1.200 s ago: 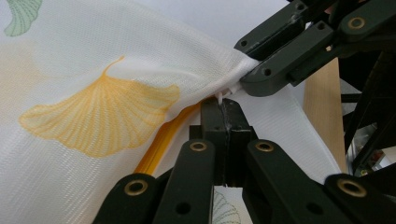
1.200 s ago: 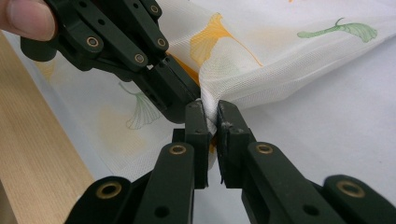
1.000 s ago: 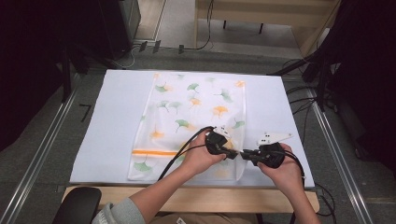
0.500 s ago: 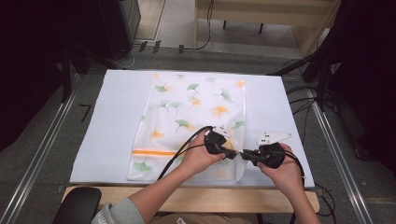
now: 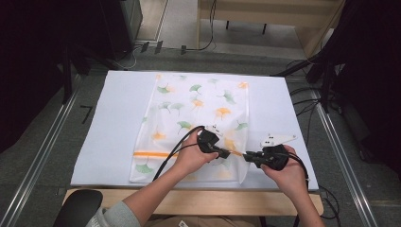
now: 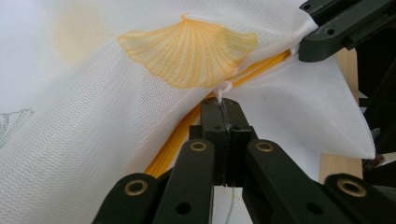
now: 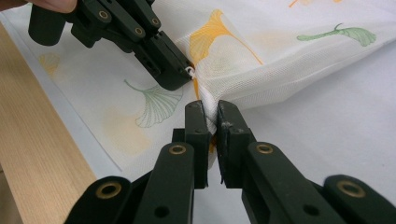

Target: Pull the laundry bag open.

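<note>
- High view: mesh bag (image 5: pixel 194 118) with leaf print lies flat on the white table cover (image 5: pixel 113 123), its near right corner lifted. Left gripper (image 5: pixel 226 153) and right gripper (image 5: pixel 247 156) meet tip to tip there, on the orange zipper (image 5: pixel 153 154) line.
- Left gripper view: left gripper (image 6: pixel 226 109) jaws together, pinching the white zipper pull (image 6: pixel 223 88); the right gripper (image 6: pixel 322 39) grips the mesh just beyond.
- Right gripper view: right gripper (image 7: pixel 211 116) jaws clamped on a bunched fold of mesh at the zipper end; left gripper (image 7: pixel 180 77) just beside, holding the pull (image 7: pixel 189 71).
</note>
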The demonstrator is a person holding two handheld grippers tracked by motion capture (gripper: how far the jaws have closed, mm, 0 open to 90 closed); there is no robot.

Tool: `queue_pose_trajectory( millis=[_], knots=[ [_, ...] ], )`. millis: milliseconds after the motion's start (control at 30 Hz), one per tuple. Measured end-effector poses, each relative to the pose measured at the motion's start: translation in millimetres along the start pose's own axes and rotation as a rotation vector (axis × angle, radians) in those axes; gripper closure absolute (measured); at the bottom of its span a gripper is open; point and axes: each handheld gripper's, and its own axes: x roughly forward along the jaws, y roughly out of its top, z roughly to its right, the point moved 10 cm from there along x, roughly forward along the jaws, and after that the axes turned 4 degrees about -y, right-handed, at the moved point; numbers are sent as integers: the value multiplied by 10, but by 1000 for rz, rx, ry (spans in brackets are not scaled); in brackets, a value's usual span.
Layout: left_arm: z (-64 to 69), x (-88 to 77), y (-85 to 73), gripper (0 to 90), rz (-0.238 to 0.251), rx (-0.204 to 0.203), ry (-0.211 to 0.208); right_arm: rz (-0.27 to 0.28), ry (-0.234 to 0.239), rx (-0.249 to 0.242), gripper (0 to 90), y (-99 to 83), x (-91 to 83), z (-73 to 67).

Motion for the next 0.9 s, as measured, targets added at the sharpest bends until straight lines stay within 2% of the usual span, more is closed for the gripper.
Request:
queue_pose_trajectory(
  millis=[533,900],
  knots=[
    [7,10,4,900,-4,6,6,0,-4,6,858,-5,-6,12],
    [0,0,6,900,-6,-4,8,2,2,3,858,2,-1,-5]
  ],
)
